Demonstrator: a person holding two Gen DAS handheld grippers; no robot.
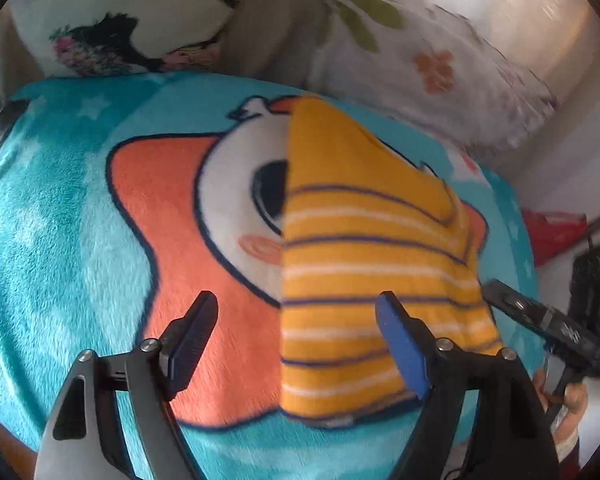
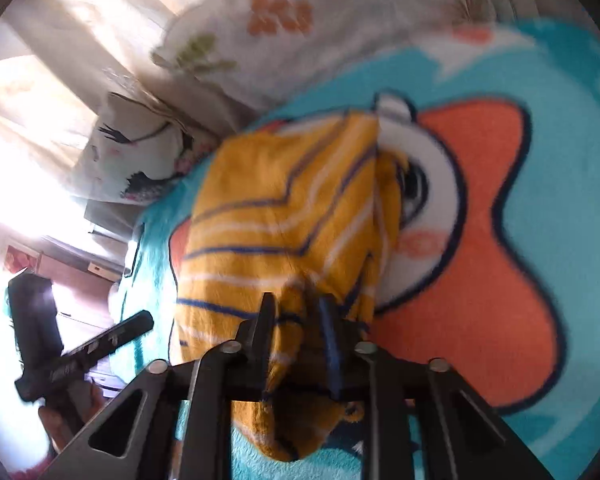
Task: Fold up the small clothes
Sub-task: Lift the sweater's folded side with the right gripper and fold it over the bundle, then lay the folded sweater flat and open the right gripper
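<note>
I find the shirt (image 1: 364,264) centre frame on the blanket (image 1: 60,240), partly folded. My left gripper (image 1: 296,340) is spread, empty. My right gripper (image 2: 300,320) pinches its near edge, bunched; folding remains unfinished.

Strong daylight is coming in from the left of the right wrist view and is washing out the curtain (image 2: 40,92) into white glare. The left wrist view is getting softer, more even light. Both pictures are showing motion blur, mostly on the floral pillow (image 1: 432,68) and the striped garment (image 2: 284,216). The fisheye lens is bending the edges, and dark corners are framing each picture.
</note>
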